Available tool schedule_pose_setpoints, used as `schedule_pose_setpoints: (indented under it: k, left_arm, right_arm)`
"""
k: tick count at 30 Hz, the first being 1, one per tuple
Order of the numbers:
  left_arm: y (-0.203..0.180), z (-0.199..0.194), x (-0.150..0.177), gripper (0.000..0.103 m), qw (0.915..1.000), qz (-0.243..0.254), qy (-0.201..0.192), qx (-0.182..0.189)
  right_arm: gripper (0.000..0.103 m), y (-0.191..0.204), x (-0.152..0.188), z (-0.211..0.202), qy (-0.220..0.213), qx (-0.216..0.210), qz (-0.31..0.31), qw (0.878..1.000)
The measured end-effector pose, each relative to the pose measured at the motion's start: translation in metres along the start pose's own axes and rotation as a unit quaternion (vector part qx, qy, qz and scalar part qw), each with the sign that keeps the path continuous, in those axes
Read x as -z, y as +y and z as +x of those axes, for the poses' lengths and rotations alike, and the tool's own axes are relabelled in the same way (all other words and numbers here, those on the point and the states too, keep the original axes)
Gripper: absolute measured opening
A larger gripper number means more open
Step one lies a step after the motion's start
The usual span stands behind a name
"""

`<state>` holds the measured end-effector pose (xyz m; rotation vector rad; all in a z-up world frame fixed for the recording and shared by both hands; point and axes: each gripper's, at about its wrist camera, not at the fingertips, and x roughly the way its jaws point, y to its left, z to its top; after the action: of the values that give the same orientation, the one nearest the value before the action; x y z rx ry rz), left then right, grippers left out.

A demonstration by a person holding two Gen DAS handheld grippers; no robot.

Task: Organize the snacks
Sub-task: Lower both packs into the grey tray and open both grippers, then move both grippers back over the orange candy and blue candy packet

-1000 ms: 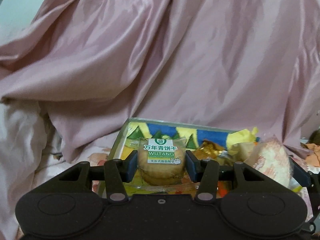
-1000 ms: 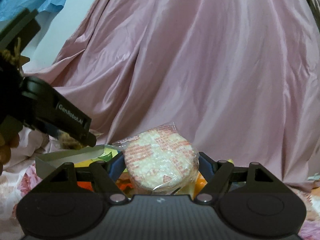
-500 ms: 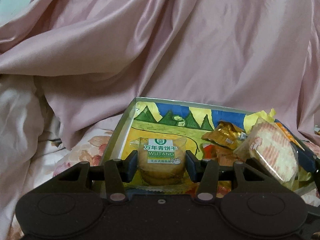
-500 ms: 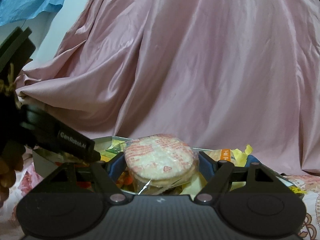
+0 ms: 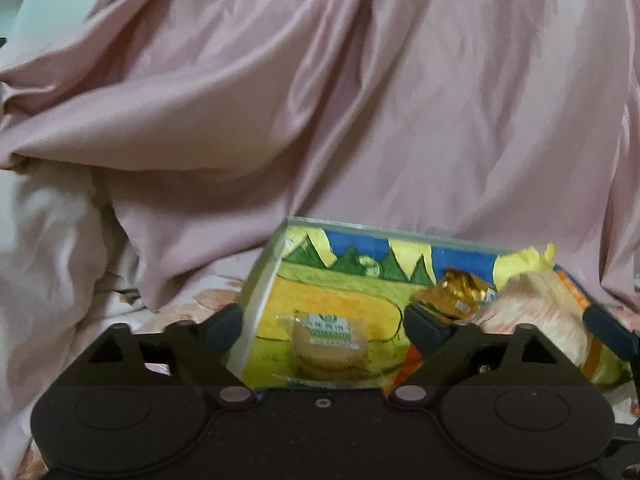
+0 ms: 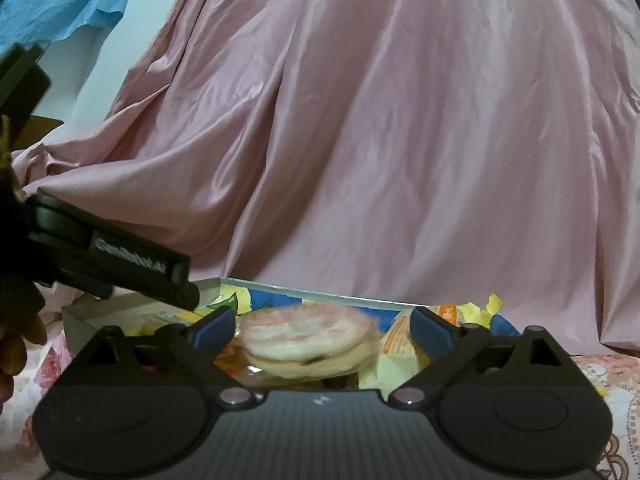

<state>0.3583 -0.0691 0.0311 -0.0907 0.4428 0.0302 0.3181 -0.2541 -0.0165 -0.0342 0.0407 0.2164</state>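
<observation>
Jaws of both grippers stood spread apart; the green-labelled clear-wrapped biscuit packet point(image 5: 326, 344) lay, seemingly released, in the colourful painted box point(image 5: 280, 280) at lower centre.

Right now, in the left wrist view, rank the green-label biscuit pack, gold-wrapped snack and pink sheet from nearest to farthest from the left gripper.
1. green-label biscuit pack, between the open left gripper fingers, on the box floor.
2. gold-wrapped snack, right of it, deeper in the box.
3. pink sheet, behind the box.
</observation>
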Motion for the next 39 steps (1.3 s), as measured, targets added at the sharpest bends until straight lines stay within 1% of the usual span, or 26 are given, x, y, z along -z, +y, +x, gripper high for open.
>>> schedule_pose_setpoints:
  k: [2, 3, 5, 8, 14, 20, 25, 28, 32, 34, 39]
  left_arm:
    - [0.002, -0.009, -0.002, 0.099, 0.9999, -0.012, -0.011, -0.002]
    - [0.003, -0.014, -0.003, 0.100, 0.9997, -0.019, -0.016, -0.002]
    - [0.006, -0.025, -0.006, 0.102, 0.9992, -0.032, -0.025, 0.000]
    - [0.009, -0.041, -0.010, 0.102, 0.9983, -0.042, -0.040, -0.002]
    - [0.011, -0.079, -0.015, 0.102, 0.9969, -0.049, -0.062, 0.005]
    - [0.007, -0.122, -0.008, 0.102, 0.9955, -0.050, -0.079, 0.013]
    - [0.005, -0.151, 0.004, 0.102, 0.9947, -0.065, -0.078, 0.018]
    - [0.006, -0.168, 0.012, 0.102, 0.9942, -0.071, -0.077, 0.025]
    - [0.004, -0.189, 0.027, 0.102, 0.9954, -0.047, -0.077, 0.033]
    - [0.004, -0.198, 0.036, 0.102, 0.9961, -0.036, -0.073, 0.034]
    - [0.006, -0.211, 0.058, 0.102, 0.9976, -0.035, -0.051, 0.033]
  right_arm:
    - [0.101, -0.002, -0.005, -0.004, -0.001, -0.003, 0.011, 1.000]
    - [0.103, -0.004, -0.009, -0.007, -0.003, -0.004, 0.017, 1.000]
    - [0.103, -0.007, -0.016, -0.013, -0.008, -0.002, 0.023, 1.000]
    - [0.103, -0.011, -0.027, -0.023, -0.009, 0.008, 0.028, 1.000]
    - [0.103, -0.018, -0.046, -0.053, -0.015, 0.029, 0.047, 0.998]
    - [0.103, -0.030, -0.063, -0.093, -0.010, 0.044, 0.080, 0.996]
    - [0.103, -0.040, -0.064, -0.133, -0.005, 0.063, 0.107, 0.992]
    - [0.103, -0.040, -0.061, -0.154, 0.006, 0.071, 0.108, 0.992]
    - [0.103, -0.038, -0.057, -0.182, 0.015, 0.079, 0.111, 0.991]
    - [0.103, -0.033, -0.056, -0.194, 0.020, 0.080, 0.104, 0.991]
    - [0.103, -0.019, -0.050, -0.217, 0.041, 0.079, 0.075, 0.993]
